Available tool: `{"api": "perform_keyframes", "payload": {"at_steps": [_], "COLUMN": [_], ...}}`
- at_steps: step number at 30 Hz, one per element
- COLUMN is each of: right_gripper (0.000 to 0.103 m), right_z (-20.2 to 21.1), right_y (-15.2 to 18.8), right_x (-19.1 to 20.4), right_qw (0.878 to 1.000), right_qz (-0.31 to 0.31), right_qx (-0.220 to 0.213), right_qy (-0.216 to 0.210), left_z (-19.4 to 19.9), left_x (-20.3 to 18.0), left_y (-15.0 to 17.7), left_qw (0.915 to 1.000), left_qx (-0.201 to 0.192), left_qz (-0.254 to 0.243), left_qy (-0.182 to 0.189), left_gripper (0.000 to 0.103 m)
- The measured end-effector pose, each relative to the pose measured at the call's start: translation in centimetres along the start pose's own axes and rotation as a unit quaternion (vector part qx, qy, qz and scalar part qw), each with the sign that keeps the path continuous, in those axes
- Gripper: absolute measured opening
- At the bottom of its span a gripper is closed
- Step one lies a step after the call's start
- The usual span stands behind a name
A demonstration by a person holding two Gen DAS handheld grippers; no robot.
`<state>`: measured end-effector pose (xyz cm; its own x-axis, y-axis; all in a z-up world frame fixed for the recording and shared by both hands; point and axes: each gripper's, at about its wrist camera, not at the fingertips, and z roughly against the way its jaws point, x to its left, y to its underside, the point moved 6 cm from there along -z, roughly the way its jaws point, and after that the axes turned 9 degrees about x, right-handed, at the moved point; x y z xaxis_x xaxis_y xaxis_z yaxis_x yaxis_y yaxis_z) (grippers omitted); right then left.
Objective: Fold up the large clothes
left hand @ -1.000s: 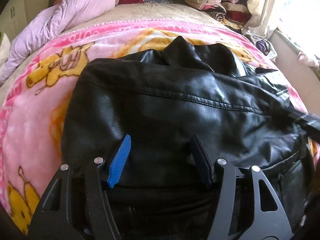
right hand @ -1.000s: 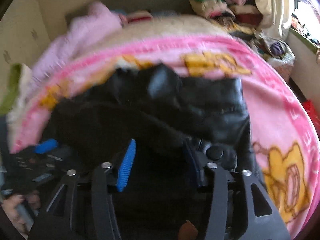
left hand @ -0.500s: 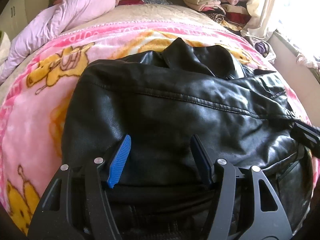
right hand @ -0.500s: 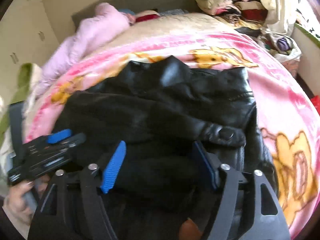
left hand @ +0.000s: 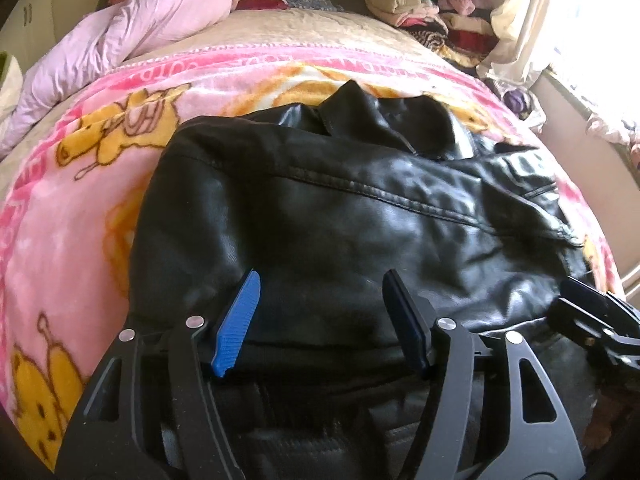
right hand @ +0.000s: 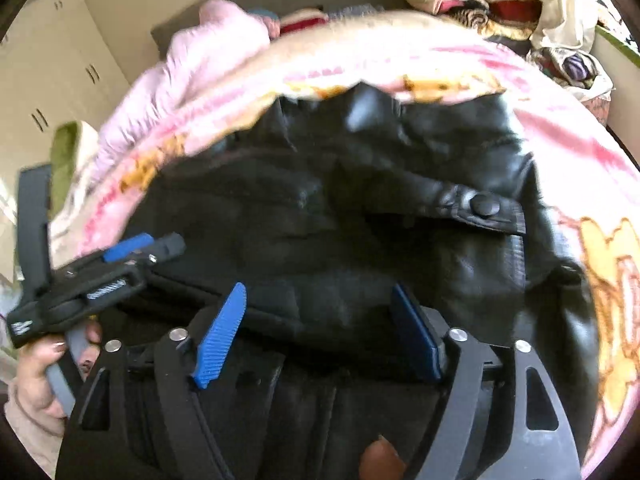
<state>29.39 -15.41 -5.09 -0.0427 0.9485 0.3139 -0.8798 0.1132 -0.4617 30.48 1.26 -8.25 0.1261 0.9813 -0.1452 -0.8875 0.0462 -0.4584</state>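
Observation:
A black leather jacket [left hand: 360, 208] lies folded on a pink cartoon blanket [left hand: 80, 200], collar at the far side. My left gripper [left hand: 321, 276] is at the jacket's near folded edge. Its jaws are opening, the fold bulges between the blue pads, and they do not press on it. In the right wrist view the jacket [right hand: 400, 200] has a cuff with a snap button [right hand: 482, 205] laid across it. My right gripper [right hand: 318, 290] is over the near hem with its jaws opening wide and nothing gripped. The left gripper [right hand: 132, 256] shows there too, held by a hand [right hand: 36, 364].
A lilac quilted coat [left hand: 140, 28] lies at the bed's far left on a beige bedspread [left hand: 300, 32]. A stack of folded clothes [left hand: 412, 8] and a cream cloth [left hand: 516, 32] stand at the far right. Wardrobe doors [right hand: 52, 60] are on the left.
The right gripper's jaws have spread much wider and let go of the jacket, and it has drawn back toward the near edge. The left gripper has stayed in place.

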Motion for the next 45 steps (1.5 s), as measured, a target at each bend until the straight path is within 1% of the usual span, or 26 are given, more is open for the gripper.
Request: {"api": "perform_keyframes", "payload": {"at_steps": [2, 4, 6, 8, 13, 14, 24, 27, 33, 39, 45], "right_gripper": [0.085, 0.089, 0.090, 0.096, 0.098, 0.098, 0.099, 0.099, 0.099, 0.099, 0.099], "right_z": [1.3, 2.4, 3.3, 4.4, 6.6, 7.0, 9.8, 10.4, 11.2, 11.6, 12.5], "right_y": [0.1, 0.4, 0.9, 1.5, 3.0, 3.2, 4.5, 4.6, 5.1, 5.7, 6.6], "right_x": [-0.2, -0.5, -0.8, -1.1, -1.6, -1.6, -2.2, -2.4, -2.3, -2.0, -1.6], "right_qw": [1.000, 1.000, 0.999, 0.998, 0.997, 0.997, 0.995, 0.994, 0.993, 0.992, 0.992], "right_qz": [-0.005, -0.010, -0.014, -0.018, -0.019, -0.020, -0.026, -0.025, -0.026, -0.027, -0.022], "right_qx": [-0.014, -0.027, -0.037, -0.047, -0.065, -0.068, -0.092, -0.098, -0.108, -0.111, -0.120], "right_qy": [-0.004, -0.010, -0.017, -0.023, -0.029, -0.030, -0.038, -0.040, -0.043, -0.047, -0.043], "left_z": [0.6, 1.3, 1.9, 2.4, 3.4, 3.7, 5.9, 6.1, 6.9, 8.0, 8.9], "left_x": [-0.1, -0.3, -0.5, -0.7, -1.2, -1.3, -3.0, -3.2, -3.2, -3.3, -3.5], "left_y": [0.3, 0.5, 0.7, 1.0, 1.7, 1.8, 2.5, 2.9, 4.0, 5.0, 5.8], "left_qw": [0.9999, 0.9999, 0.9999, 0.9998, 0.9998, 0.9997, 0.9982, 0.9982, 0.9977, 0.9955, 0.9944], "left_qx": [-0.001, -0.006, -0.011, -0.015, -0.021, -0.024, -0.053, -0.055, -0.062, -0.082, -0.093], "left_qz": [0.006, 0.004, 0.002, 0.001, -0.004, -0.005, -0.024, -0.025, -0.027, -0.036, -0.040], "left_qy": [0.011, 0.011, 0.009, 0.009, -0.002, -0.004, -0.008, -0.004, -0.006, -0.032, -0.032], "left_gripper": [0.061, 0.064, 0.069, 0.074, 0.088, 0.094, 0.094, 0.094, 0.094, 0.094, 0.094]}}
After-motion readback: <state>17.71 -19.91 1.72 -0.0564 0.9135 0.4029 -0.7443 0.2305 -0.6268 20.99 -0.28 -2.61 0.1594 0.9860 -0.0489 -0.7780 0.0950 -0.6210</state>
